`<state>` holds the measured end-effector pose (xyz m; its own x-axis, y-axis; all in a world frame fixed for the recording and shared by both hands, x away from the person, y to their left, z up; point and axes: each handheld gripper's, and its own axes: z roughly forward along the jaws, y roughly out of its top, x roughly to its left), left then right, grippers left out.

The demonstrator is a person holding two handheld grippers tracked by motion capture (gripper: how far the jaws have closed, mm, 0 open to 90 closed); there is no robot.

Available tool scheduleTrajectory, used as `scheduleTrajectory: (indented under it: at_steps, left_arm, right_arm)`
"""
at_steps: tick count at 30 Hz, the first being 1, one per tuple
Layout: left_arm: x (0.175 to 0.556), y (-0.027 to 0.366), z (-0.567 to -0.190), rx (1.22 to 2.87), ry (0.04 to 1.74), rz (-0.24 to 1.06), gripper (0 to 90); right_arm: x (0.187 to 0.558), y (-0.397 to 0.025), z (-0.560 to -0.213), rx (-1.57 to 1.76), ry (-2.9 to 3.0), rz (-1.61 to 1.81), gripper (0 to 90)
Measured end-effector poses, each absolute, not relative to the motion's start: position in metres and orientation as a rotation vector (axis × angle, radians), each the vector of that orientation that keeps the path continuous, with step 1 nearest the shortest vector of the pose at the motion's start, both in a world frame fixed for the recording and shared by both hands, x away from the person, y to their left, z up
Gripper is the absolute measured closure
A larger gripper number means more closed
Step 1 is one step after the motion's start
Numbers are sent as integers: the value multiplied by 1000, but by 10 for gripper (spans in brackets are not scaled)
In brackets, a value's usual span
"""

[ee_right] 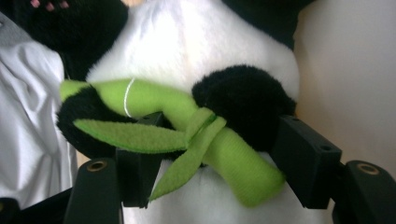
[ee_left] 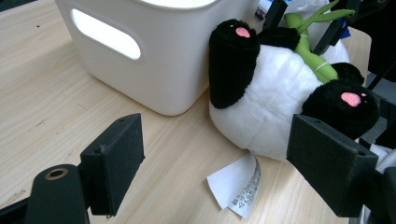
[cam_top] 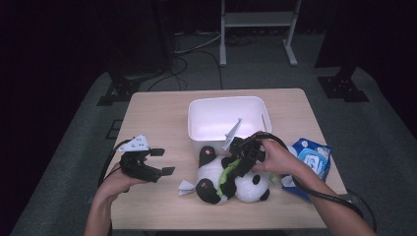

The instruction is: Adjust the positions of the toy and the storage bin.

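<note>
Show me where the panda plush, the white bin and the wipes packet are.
panda plush (cam_top: 213, 172): high view, on its white belly.
white bin (ee_left: 159, 79): left gripper view, on its near side wall.
wipes packet (cam_top: 314, 160): high view, on its blue top face.

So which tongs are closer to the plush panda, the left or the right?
Right. The right tongs are on the plush panda, their jaws around its green bamboo. The left tongs hang open off to its side, apart from it.

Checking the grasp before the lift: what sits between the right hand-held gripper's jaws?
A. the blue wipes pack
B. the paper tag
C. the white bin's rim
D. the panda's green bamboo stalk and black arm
D: in the right gripper view, the right hand-held gripper has its jaws on either side of the panda's green bamboo stalk and black arm.
</note>
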<state>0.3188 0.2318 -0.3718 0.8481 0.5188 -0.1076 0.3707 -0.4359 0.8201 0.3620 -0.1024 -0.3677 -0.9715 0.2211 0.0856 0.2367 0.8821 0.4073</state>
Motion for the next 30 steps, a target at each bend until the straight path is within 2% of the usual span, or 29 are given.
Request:
scheduleTrajectory:
  at_steps: [5, 7, 8, 25, 30]
  left_arm:
    - [319, 232, -372, 2079, 658, 202, 158]
    - [319, 231, -373, 2075, 659, 198, 158]
    - [319, 230, -373, 2075, 659, 199, 158]
    - [321, 237, -375, 2077, 684, 207, 157]
    - [321, 239, -375, 2074, 686, 209, 157]
  right_arm:
    - [358, -101, -366, -331, -3040, -652, 381]
    - [357, -101, -366, -347, -3038, -649, 424]
    - [356, -101, -366, -354, -3057, -642, 473]
    - [341, -102, -358, -355, -3118, -684, 730]
    - [336, -102, -355, -344, -3138, -677, 746]
